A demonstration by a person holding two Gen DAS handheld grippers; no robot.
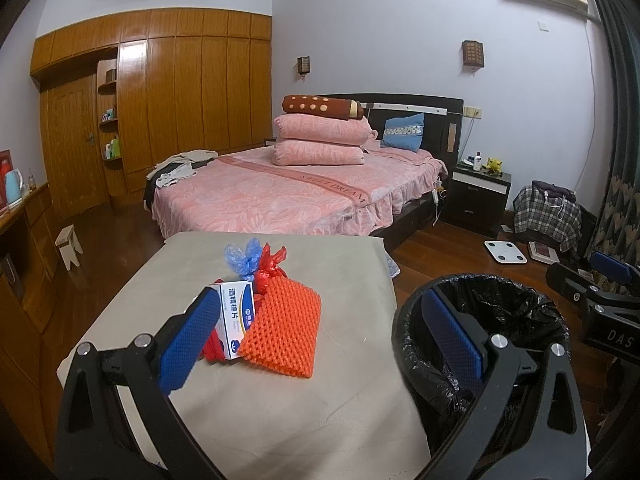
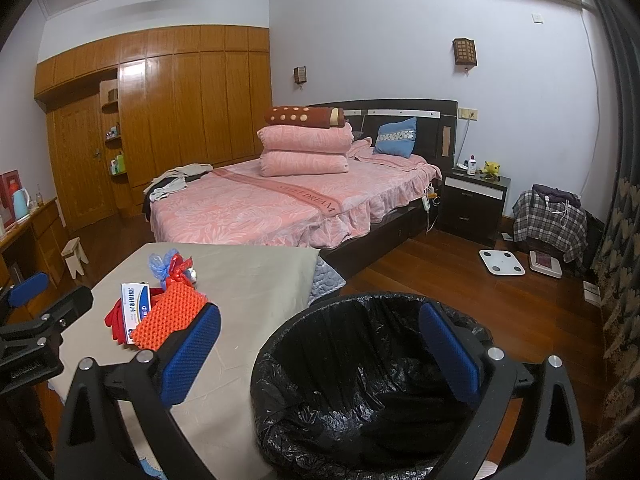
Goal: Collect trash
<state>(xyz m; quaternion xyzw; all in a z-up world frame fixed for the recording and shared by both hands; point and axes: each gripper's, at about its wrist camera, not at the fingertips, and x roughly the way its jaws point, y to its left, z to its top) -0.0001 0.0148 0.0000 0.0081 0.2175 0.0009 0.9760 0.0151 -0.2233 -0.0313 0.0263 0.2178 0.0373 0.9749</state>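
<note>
Both grippers, left [image 1: 320, 334] and right [image 2: 320, 354], are spread wide, holding nothing. Trash sits mid-frame on the table [image 1: 280, 400]: orange foam net [image 1: 286, 334], box [image 1: 236, 322], crumpled bags [image 1: 256, 262]. All probably light; the net looks soft, so pinch its edge. Bin [image 2: 360, 380] lower right.

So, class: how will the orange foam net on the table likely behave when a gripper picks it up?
The orange foam net is an open mesh, so it is probably very light and squashy under the pads. It lies limp against the white box, so it will likely flop. Its bumpy surface should grip, not slip.
</note>
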